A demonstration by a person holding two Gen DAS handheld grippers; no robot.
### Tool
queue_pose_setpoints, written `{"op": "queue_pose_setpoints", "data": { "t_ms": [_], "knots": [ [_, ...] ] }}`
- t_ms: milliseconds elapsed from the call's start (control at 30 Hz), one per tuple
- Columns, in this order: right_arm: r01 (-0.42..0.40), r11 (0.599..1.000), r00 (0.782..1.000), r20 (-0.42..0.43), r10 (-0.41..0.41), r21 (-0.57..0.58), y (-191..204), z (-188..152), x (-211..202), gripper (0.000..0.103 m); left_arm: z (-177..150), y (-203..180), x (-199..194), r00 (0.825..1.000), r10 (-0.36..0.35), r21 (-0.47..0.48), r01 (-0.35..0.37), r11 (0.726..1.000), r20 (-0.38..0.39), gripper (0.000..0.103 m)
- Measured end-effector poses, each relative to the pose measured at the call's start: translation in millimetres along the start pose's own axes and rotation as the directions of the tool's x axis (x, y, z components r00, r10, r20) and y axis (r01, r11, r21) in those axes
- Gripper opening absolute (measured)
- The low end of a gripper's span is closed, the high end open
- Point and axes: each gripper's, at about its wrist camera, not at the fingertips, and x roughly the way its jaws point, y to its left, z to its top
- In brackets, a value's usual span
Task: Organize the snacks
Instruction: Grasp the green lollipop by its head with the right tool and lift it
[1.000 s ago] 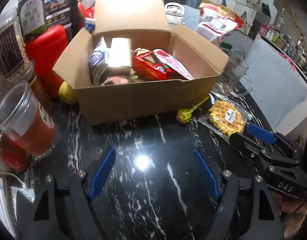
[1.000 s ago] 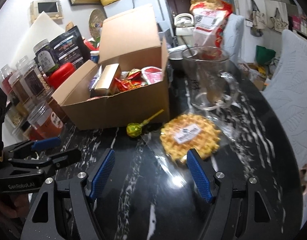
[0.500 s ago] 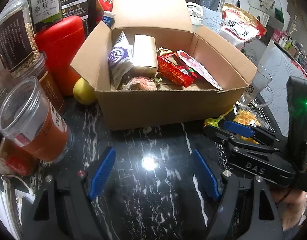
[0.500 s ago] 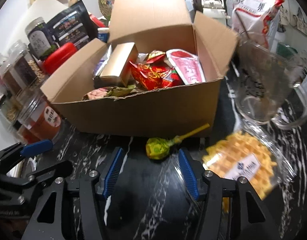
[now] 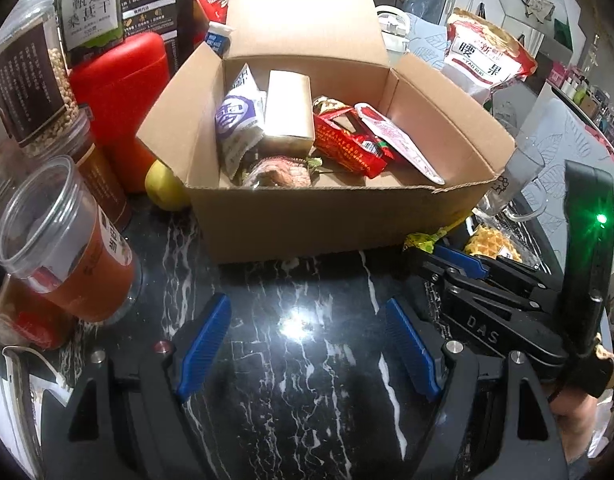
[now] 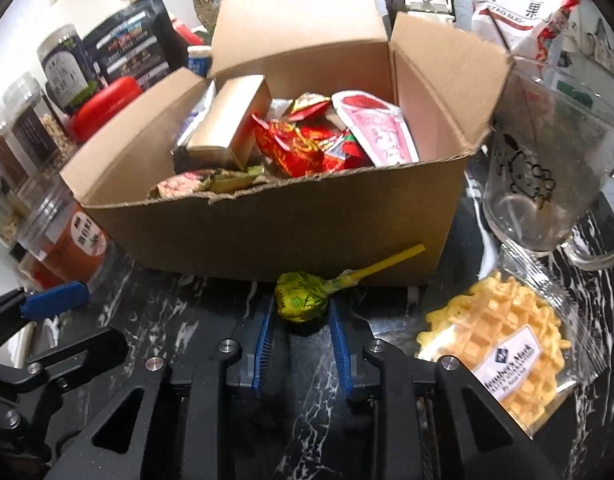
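On the black marble desk [image 6: 211,360], just near the cardboard box [image 6: 267,224], the right tongs [image 6: 301,320] have just closed on the green lollipop [image 6: 301,297], while the left tongs [image 5: 307,344] stand wide with nothing between them.

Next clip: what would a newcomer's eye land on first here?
The open cardboard box mid-table, crammed with bright red snack packets. Right in front of it, the right claw has just closed on a green-wrapped lollipop, with a bagged waffle lying to its right.
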Motion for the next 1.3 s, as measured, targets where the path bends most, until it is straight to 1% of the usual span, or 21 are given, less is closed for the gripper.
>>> {"op": "queue_pose_setpoints", "data": {
  "t_ms": [167, 233, 333, 433, 533, 667, 833, 867, 933, 1000, 1100, 1233, 1300],
  "knots": [
    [-0.045, 0.999, 0.998, 0.036, 0.044, 0.020, -6, -7, -27, 0.027, 2, -14, -7, 1.000, -0.014, 0.029, 0.013, 1.000, 0.015, 0.080],
    [-0.058, 0.998, 0.997, 0.056, 0.056, 0.033, -13, -16, -46, 0.027, 2, -22, -9, 0.999, -0.027, 0.046, 0.027, 0.999, 0.019, 0.080],
    [-0.042, 0.998, 0.996, 0.084, 0.038, 0.051, -22, -24, -72, 0.027, 3, -40, -8, 0.998, -0.061, 0.084, 0.060, 0.995, 0.020, 0.080],
    [-0.001, 0.997, 0.994, 0.108, -0.007, 0.072, -35, -38, -101, 0.027, 4, -61, -6, 0.995, -0.097, 0.133, 0.095, 0.987, 0.013, 0.080],
    [0.041, 0.993, 0.992, 0.116, -0.054, 0.106, -47, -48, -116, 0.027, 6, -85, -2, 0.988, -0.157, 0.193, 0.156, 0.969, -0.010, 0.080],
    [0.078, 0.983, 0.987, 0.128, -0.100, 0.166, -67, -61, -135, 0.027, 9, -119, 8, 0.973, -0.223, 0.274, 0.229, 0.934, -0.052, 0.080],
    [0.113, 0.969, 0.981, 0.133, -0.144, 0.221, -88, -73, -151, 0.027, 14, -157, 31, 0.971, -0.222, 0.390, 0.237, 0.890, -0.083, 0.080],
    [0.118, 0.966, 0.979, 0.134, -0.152, 0.232, -93, -76, -155, 0.027, 15, -164, 38, 0.971, -0.219, 0.414, 0.241, 0.878, -0.100, 0.080],
    [0.128, 0.959, 0.977, 0.131, -0.166, 0.254, -102, -80, -159, 0.027, 19, -171, 52, 0.965, -0.227, 0.429, 0.263, 0.864, -0.133, 0.080],
    [0.136, 0.955, 0.976, 0.128, -0.175, 0.265, -109, -84, -163, 0.027, 22, -174, 63, 0.960, -0.229, 0.432, 0.278, 0.858, -0.163, 0.080],
    [0.144, 0.950, 0.975, 0.124, -0.184, 0.278, -119, -85, -165, 0.027, 26, -180, 75, 0.955, -0.235, 0.457, 0.293, 0.840, -0.181, 0.080],
    [0.136, 0.949, 0.977, 0.120, -0.176, 0.284, -126, -85, -164, 0.027, 26, -189, 78, 0.959, -0.224, 0.512, 0.284, 0.811, -0.176, 0.081],
    [0.130, 0.950, 0.978, 0.120, -0.170, 0.284, -128, -85, -162, 0.027, 25, -193, 83, 0.960, -0.212, 0.522, 0.279, 0.806, -0.186, 0.085]
  ]
}}
